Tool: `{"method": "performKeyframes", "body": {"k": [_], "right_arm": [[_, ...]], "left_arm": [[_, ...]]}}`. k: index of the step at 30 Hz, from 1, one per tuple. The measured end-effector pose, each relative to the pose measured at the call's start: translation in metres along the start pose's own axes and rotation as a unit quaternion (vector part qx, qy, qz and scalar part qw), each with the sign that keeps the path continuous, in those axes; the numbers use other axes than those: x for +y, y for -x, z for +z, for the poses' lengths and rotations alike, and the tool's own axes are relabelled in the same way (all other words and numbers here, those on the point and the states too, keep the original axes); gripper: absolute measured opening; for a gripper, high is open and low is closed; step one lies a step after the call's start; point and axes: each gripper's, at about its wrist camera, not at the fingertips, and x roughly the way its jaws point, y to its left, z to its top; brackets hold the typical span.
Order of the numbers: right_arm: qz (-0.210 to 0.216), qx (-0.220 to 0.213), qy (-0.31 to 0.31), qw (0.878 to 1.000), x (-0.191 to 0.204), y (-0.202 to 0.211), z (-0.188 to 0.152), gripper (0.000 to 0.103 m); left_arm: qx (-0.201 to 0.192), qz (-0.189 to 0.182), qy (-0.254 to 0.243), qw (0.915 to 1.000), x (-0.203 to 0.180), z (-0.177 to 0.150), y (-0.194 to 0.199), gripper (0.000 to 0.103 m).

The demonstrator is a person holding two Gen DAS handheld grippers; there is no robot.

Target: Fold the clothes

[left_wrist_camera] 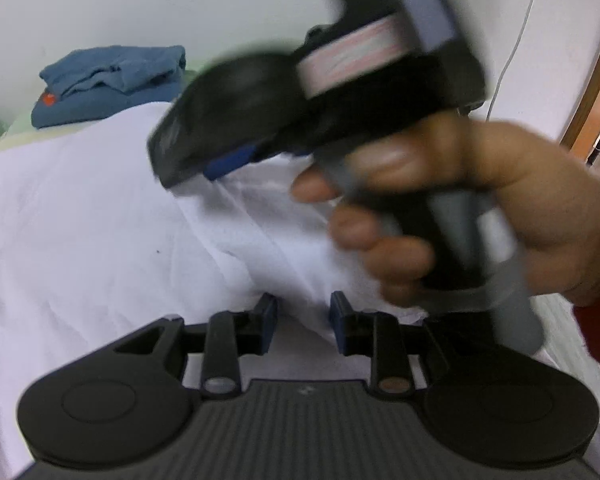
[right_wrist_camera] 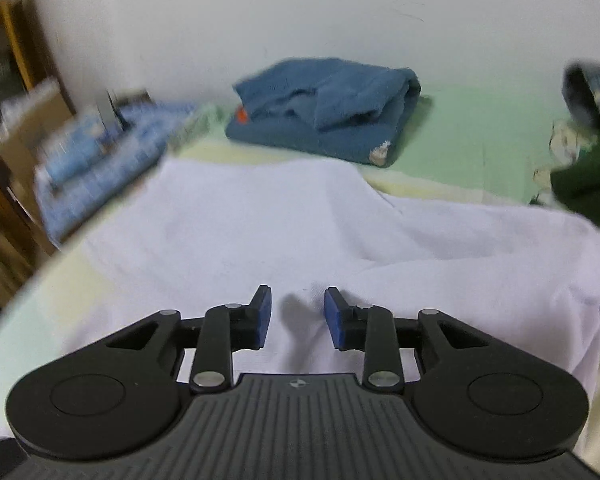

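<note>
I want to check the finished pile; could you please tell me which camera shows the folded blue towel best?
The right wrist view: the folded blue towel lies whole and central on the green sheet there. The left wrist view shows it only small, in the far left corner.

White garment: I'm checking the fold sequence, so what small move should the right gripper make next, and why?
Probably ease the right gripper down and close on the white garment under it. Its jaws stand apart with nothing clamped, and the cloth lies wrinkled just below them. The left gripper is open too, cloth edge beside one finger, so neither holds anything yet.
</note>
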Motion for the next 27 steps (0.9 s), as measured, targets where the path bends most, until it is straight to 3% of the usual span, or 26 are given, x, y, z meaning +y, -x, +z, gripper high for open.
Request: {"method": "performKeyframes", "body": {"k": [3, 4, 9, 13, 16, 20, 24, 27], "right_arm": [[-0.033, 0.006, 0.024, 0.999, 0.004, -0.011, -0.003, 0.007], [-0.031, 0.001, 0.018, 0.999, 0.002, -0.008, -0.002, 0.003], [-0.016, -0.058, -0.034, 0.998, -0.005, 0.023, 0.009, 0.003], [0.046, -0.094, -0.107, 0.989, -0.019, 0.033, 0.022, 0.003], [0.078, -0.090, -0.123, 0.985, -0.022, 0.022, 0.029, 0.003], [0.074, -0.058, -0.145, 0.985, -0.024, -0.011, 0.026, 0.004], [0.073, -0.021, -0.195, 0.978, -0.037, -0.031, 0.018, 0.014], [0.097, -0.072, -0.221, 0.968, -0.048, 0.009, 0.019, 0.014]], "left_arm": [[-0.001, 0.000, -0.004, 1.0000, -0.001, 0.000, 0.000, 0.026], [-0.003, -0.002, -0.005, 1.0000, -0.001, -0.001, 0.000, 0.021], [-0.022, -0.002, -0.005, 0.9997, 0.002, 0.007, 0.008, 0.014], [-0.033, 0.010, 0.005, 0.9994, 0.011, 0.017, 0.015, 0.011], [-0.033, 0.019, 0.011, 0.9992, 0.018, 0.022, 0.018, 0.011], [-0.006, 0.028, 0.018, 0.9994, 0.025, 0.017, 0.008, 0.011], [0.006, 0.028, 0.015, 0.9995, 0.025, 0.012, 0.004, 0.013], [0.005, 0.020, 0.010, 0.9997, 0.029, 0.009, 0.008, 0.015]]}}
